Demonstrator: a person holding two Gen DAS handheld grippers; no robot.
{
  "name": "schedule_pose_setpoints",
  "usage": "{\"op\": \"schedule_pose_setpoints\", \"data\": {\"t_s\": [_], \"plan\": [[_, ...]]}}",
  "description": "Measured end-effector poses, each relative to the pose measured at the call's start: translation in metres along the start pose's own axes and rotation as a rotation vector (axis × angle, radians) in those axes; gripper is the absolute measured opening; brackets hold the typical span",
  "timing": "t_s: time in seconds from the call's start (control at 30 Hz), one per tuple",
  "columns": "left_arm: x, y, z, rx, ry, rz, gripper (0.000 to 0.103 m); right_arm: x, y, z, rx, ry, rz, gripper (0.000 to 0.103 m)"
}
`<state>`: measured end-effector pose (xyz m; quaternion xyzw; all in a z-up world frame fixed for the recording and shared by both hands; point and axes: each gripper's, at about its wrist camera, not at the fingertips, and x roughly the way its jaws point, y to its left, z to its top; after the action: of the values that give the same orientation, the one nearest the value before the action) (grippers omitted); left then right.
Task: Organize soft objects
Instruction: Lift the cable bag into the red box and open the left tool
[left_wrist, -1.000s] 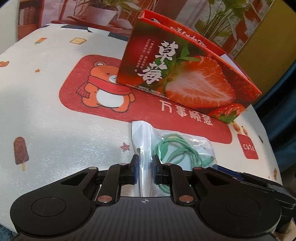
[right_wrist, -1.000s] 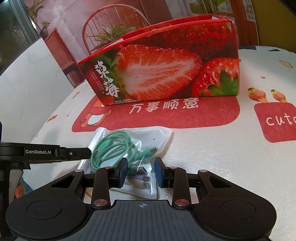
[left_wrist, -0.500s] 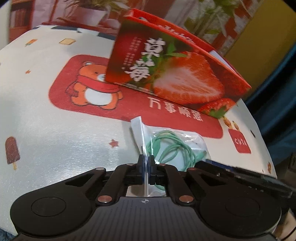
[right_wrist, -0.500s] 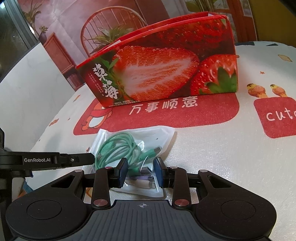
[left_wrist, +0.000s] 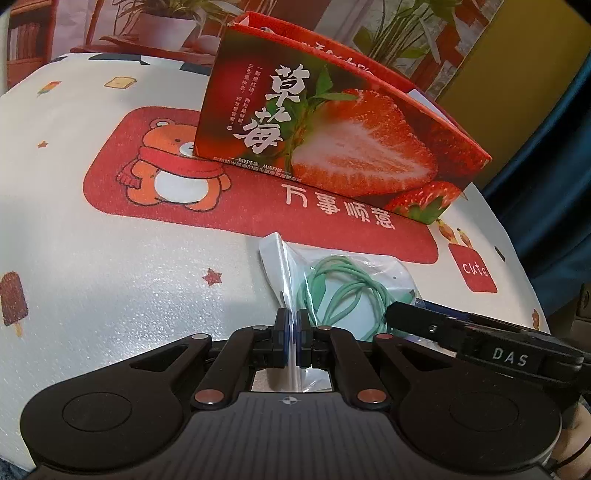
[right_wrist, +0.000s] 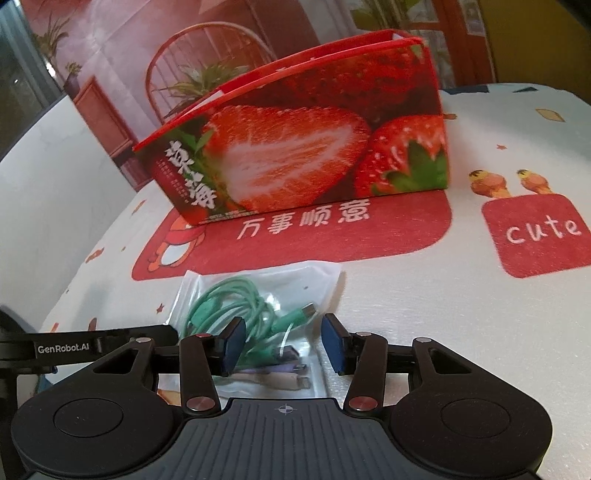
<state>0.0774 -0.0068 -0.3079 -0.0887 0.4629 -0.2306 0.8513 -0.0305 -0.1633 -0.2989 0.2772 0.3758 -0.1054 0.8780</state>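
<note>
A desk (left_wrist: 110, 266) under a white cartoon-print cover with a red bear panel fills both views. The open strawberry-print box (left_wrist: 332, 147) stands on the red panel, upper centre of frame. Just below it, lower centre, lies a clear plastic bag (right_wrist: 258, 291) of coiled green cable, one edge raised.

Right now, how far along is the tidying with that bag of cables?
Early. The left gripper is shut on the edge of the clear plastic bag of green cable, which lies on the patterned tablecloth. The right gripper is opening around its other end, not pressing. Left: getting it into the red strawberry-printed box.
</note>
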Motion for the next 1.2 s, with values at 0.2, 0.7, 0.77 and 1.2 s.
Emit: {"op": "schedule_pose_setpoints", "data": {"t_s": [0.2,0.7,0.77,1.2], "plan": [[-0.004,0.000,0.000,0.011,-0.018,0.010,0.004,0.001,0.008,0.004,-0.029,-0.005,0.023,0.026],[-0.038,-0.008,0.017,0.041,-0.173,0.002,0.003,-0.025,0.025,0.030,-0.122,-0.138,0.078,0.018],[-0.046,-0.010,0.023,0.049,-0.201,-0.001,0.003,-0.030,0.029,0.035,-0.139,-0.157,0.085,0.018],[-0.068,-0.035,0.076,0.134,-0.374,-0.003,0.003,-0.052,0.046,0.097,-0.202,-0.292,0.112,0.018]]}}
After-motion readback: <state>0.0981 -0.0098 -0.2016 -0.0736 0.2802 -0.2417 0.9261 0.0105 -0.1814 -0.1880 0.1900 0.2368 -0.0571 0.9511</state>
